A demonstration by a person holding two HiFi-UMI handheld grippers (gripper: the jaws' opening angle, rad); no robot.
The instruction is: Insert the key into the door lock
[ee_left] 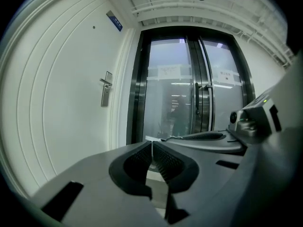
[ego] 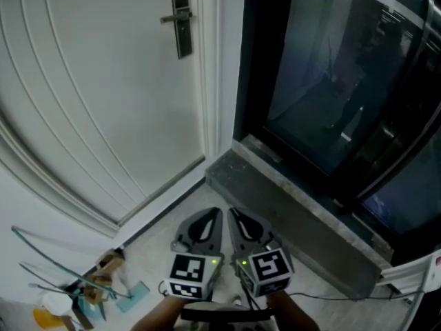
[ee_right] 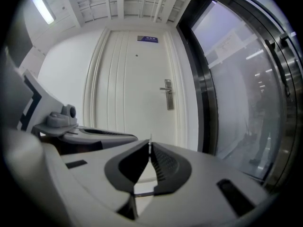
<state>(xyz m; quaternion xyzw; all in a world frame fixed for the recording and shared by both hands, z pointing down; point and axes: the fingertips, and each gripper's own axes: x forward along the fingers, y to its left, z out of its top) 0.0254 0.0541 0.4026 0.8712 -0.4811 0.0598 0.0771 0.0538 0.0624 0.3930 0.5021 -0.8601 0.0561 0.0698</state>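
Observation:
The white door (ego: 103, 95) carries a dark lock plate with a lever handle (ego: 182, 21), far ahead and up left of both grippers. The same lock (ee_left: 105, 91) sits small at left in the left gripper view, and the lock (ee_right: 168, 96) is right of centre in the right gripper view. My left gripper (ego: 216, 214) and right gripper (ego: 233, 214) are side by side, low and close to me. The left gripper (ee_left: 152, 143) is shut with nothing seen in it. The right gripper (ee_right: 150, 143) is shut on a thin sliver, the key (ee_right: 150, 138) seen edge-on, poking just past the tips.
Dark glass sliding doors (ego: 331, 81) fill the right side behind a grey stone threshold (ego: 289, 205). Scraps, wire and tape litter (ego: 89, 288) lie on the floor at lower left. A white bracket (ego: 413, 274) stands at the lower right.

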